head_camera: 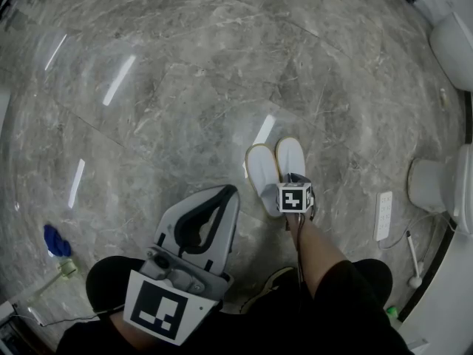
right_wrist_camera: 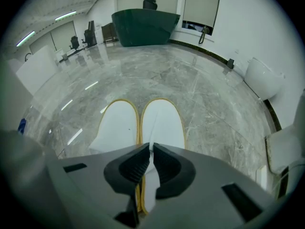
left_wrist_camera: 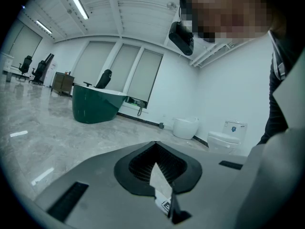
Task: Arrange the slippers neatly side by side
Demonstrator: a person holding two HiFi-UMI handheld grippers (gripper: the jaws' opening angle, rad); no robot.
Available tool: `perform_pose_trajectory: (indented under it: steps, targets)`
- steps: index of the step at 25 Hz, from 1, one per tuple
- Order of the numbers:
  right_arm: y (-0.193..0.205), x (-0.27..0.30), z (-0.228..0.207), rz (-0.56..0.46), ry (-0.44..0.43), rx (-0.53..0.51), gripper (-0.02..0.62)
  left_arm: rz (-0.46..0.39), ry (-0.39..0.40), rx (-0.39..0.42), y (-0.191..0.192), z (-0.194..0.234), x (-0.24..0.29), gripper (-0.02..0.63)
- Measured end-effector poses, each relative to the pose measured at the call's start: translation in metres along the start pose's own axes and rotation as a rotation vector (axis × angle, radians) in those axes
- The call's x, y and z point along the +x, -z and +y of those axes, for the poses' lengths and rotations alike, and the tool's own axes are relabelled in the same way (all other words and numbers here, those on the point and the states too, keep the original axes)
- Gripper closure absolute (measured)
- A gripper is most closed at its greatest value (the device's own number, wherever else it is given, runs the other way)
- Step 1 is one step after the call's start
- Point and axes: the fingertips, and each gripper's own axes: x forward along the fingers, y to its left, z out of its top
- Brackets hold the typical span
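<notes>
Slippers (right_wrist_camera: 162,123) paired; right tongs (right_wrist_camera: 149,152) pinch one.

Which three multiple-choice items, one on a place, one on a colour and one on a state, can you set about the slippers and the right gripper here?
1. Where do the slippers lie?
A. on a table
B. side by side on the grey floor
C. inside a green tub

2. What colour is the slippers' edging?
A. red
B. blue
C. yellow

3. How do the jaws of the right gripper stand?
A. wide apart, empty
B. closed on the right slipper
C. out of view

Answers:
1 B: both views show the pair together on the marbled floor.
2 C: a yellow rim runs round each white slipper.
3 B: white fabric of that slipper sits pinched between the jaws.
</notes>
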Motion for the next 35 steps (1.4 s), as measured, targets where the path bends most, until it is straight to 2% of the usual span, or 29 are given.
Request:
perform_pose_trajectory:
  steps: [8, 11, 14, 18, 23, 30, 35]
  targets:
    - [-0.009, -0.028, -0.008, -0.027, -0.010, 0.004, 0.532, 0.007, 0.017, 0.037, -0.006, -0.009, 0.010, 0.604]
    - [-0.015, -0.071, -0.018, -0.015, -0.012, 0.030, 0.532, 0.017, 0.001, 0.065, -0.022, -0.017, 0.014, 0.604]
    - [-0.025, -0.141, -0.022, -0.009, -0.037, 0.062, 0.532, 0.055, -0.038, 0.040, -0.047, -0.027, 0.009, 0.604]
    - [-0.043, -0.244, -0.024, -0.014, -0.060, 0.017, 0.532, 0.113, -0.063, 0.002, -0.100, -0.049, -0.014, 0.604]
    - [-0.072, -0.378, -0.033, -0.045, -0.089, 0.029, 0.532, 0.174, -0.083, 0.041, -0.188, -0.086, -0.052, 0.604]
    - [-0.121, -0.564, -0.023, -0.174, -0.149, 0.063, 0.532, 0.233, -0.056, 0.055, -0.311, -0.155, -0.109, 0.604]
    - [-0.146, -0.690, -0.028, -0.317, -0.177, 0.110, 0.532, 0.249, -0.045, 0.092, -0.378, -0.202, -0.149, 0.604]
